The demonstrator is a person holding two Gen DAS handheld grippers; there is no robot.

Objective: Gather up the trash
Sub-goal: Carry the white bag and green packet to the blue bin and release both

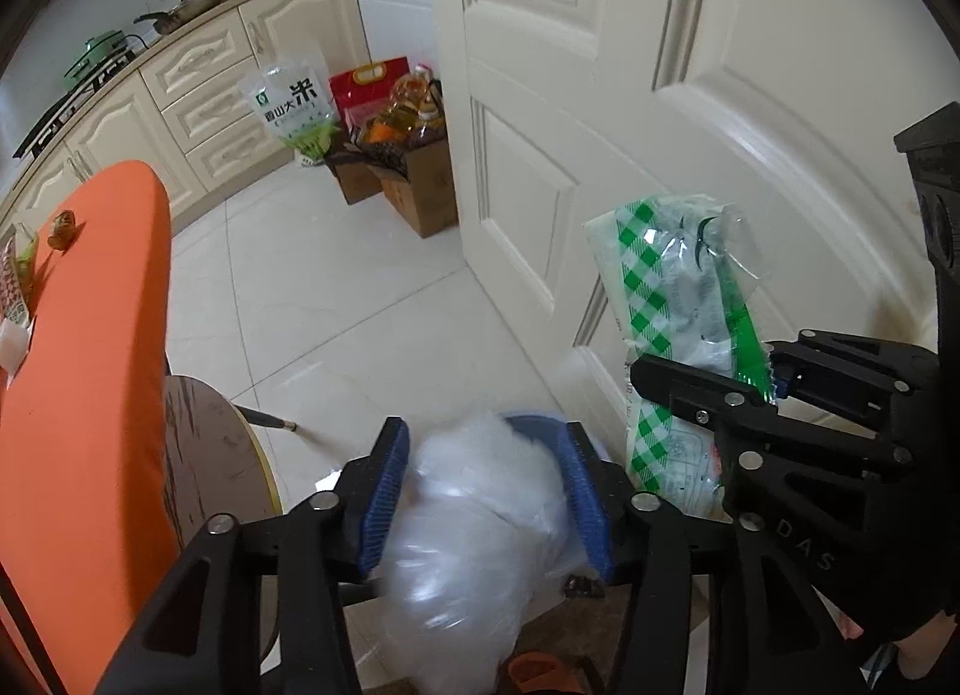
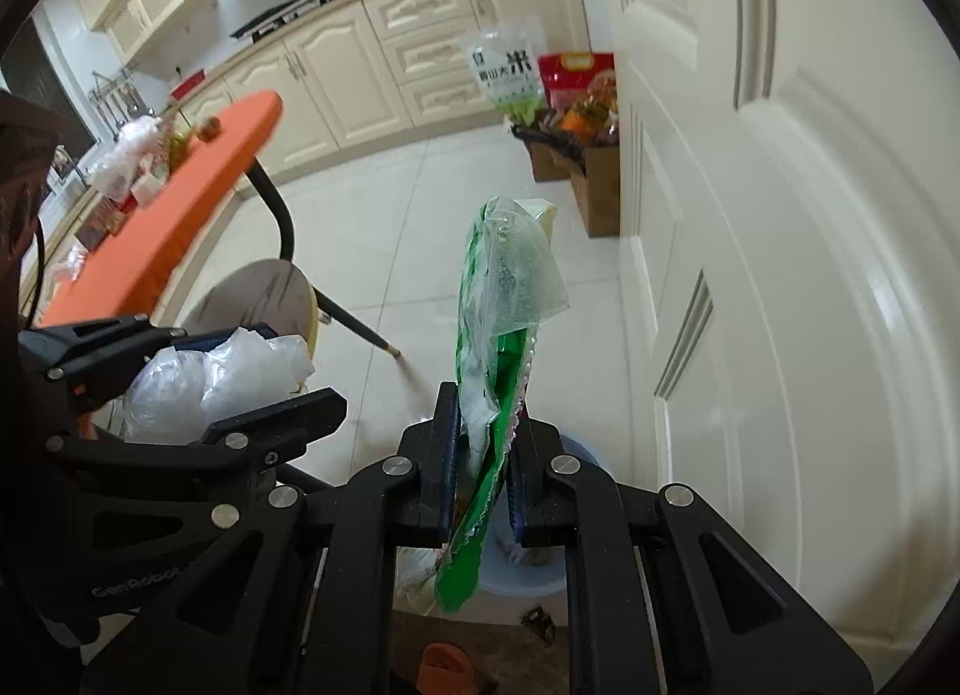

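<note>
My left gripper (image 1: pixel 483 491) is shut on a crumpled clear plastic bag (image 1: pixel 474 521), which bulges between its blue pads; it also shows in the right wrist view (image 2: pixel 210 377). My right gripper (image 2: pixel 485 467) is shut on a green-and-white checked plastic wrapper (image 2: pixel 498 335), which stands up from the jaws; it shows in the left wrist view (image 1: pixel 672 299) too. Both grippers hang over a pale blue bin (image 2: pixel 576 455) on the floor by the white door. The bin's rim (image 1: pixel 528 419) peeks out behind the clear bag.
An orange-topped table (image 1: pixel 90 335) with more scraps (image 2: pixel 138 155) is to the left, with a round stool (image 1: pixel 210 449) beside it. The white door (image 1: pixel 600 95) is close on the right. Cardboard boxes with bottles and bags (image 1: pixel 396 155) stand on the tiled floor ahead.
</note>
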